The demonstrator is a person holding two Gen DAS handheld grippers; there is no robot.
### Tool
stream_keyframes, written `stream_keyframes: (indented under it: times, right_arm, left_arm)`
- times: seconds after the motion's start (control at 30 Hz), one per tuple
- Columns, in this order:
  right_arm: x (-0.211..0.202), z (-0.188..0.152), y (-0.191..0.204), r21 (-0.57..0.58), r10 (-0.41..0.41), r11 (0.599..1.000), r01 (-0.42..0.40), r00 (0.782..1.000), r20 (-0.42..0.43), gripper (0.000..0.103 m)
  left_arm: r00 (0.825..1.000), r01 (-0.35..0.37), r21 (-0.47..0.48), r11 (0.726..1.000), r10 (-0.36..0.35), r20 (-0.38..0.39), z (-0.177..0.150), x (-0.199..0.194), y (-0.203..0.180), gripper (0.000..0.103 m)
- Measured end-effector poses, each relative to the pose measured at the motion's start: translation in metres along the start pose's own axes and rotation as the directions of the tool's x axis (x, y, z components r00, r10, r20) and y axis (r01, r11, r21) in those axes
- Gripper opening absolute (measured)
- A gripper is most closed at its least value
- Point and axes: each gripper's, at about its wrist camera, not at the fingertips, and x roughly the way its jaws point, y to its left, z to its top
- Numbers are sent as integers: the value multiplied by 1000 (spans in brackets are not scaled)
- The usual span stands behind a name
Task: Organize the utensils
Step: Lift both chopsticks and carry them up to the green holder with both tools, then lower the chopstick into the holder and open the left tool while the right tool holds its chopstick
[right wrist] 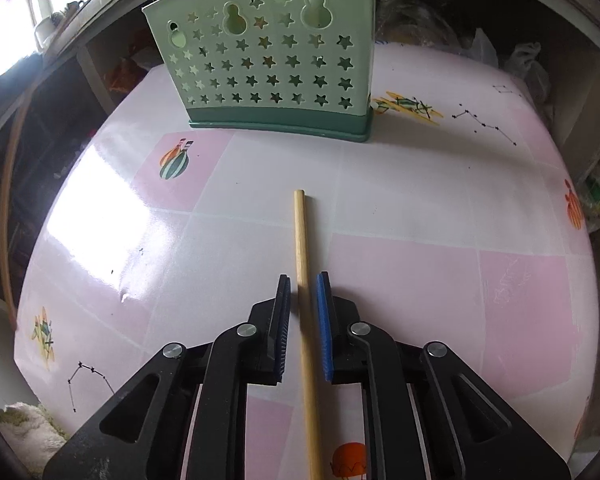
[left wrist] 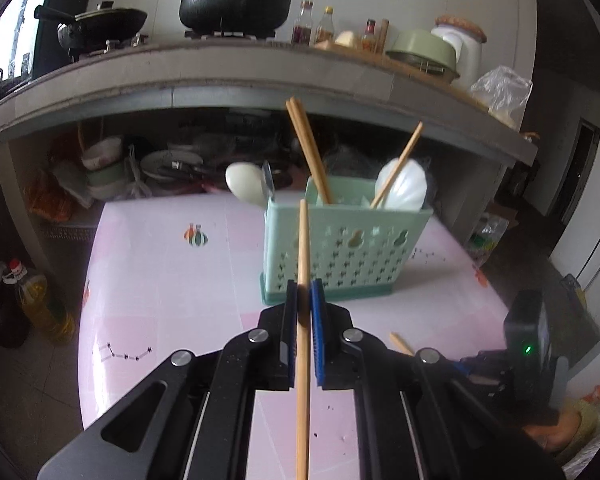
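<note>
— Left gripper (left wrist: 304,292)? Clamped mid-shaft on a chopstick (left wrist: 302,380), raised before the green caddy (left wrist: 340,248) near the table's (left wrist: 160,280) far edge.

— Right gripper (right wrist: 304,292)? Parted, straddling a second chopstick (right wrist: 302,240) flat mid-table, apparently untouched. Light, stiff, slippery; best pinched mid-shaft.

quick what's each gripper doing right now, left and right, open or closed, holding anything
Left gripper: closed on a chopstick.
Right gripper: open around a chopstick lying on the table, not gripping it.
</note>
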Motion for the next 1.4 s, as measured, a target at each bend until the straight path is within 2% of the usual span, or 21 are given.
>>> stream_keyframes:
  times: [0.1, 0.27, 0.37, 0.5, 0.67, 0.73, 0.83, 0.93, 1.07, 1.13, 1.4]
  right_arm:
    - [-2, 0, -3, 4, -32, 999, 32, 999, 17, 5]
    - [-22, 6, -15, 54, 4, 998, -10, 995, 95, 4]
    - [-41, 13, -20, 75, 34, 996, -46, 987, 158, 4]
    - [-57, 23, -20, 86, 50, 994, -68, 977, 206, 4]
    - [-64, 25, -20, 98, 62, 992, -85, 973, 221, 4]
    - [-65, 24, -20, 102, 61, 991, -86, 972, 226, 4]
    - [-69, 23, -21, 104, 61, 991, -88, 970, 235, 4]
    - [-72, 21, -22, 100, 54, 992, -80, 969, 242, 4]
    - [-72, 17, -28, 119, 55, 989, -85, 970, 235, 4]
    - [-72, 16, -30, 126, 55, 988, -87, 971, 234, 4]
    - [-73, 13, -36, 135, 50, 987, -83, 970, 237, 4]
  left_arm:
    - [997, 3, 6, 1000, -4, 78, 19, -15, 0, 6]
    - [980, 34, -2, 999, -33, 194, 57, -33, 1, 6]
    - [959, 85, -17, 996, -77, 274, 84, -42, -1, 6]
    - [924, 137, -79, 987, -98, 371, 118, -40, -2, 6]
    - [882, 160, -154, 975, -71, 465, 152, -22, -5, 6]
    - [863, 143, -172, 975, -38, 504, 162, -12, -9, 6]
    - [850, 146, -200, 969, -20, 526, 173, 10, -9, 6]
    - [853, 105, -225, 969, 29, 521, 174, 36, -11, 6]
    - [868, 53, -237, 970, 73, 491, 169, 71, -13, 6]
    - [881, 45, -254, 966, 81, 466, 164, 86, -10, 6]
    - [912, -8, -262, 965, 114, 393, 140, 115, -6, 6]
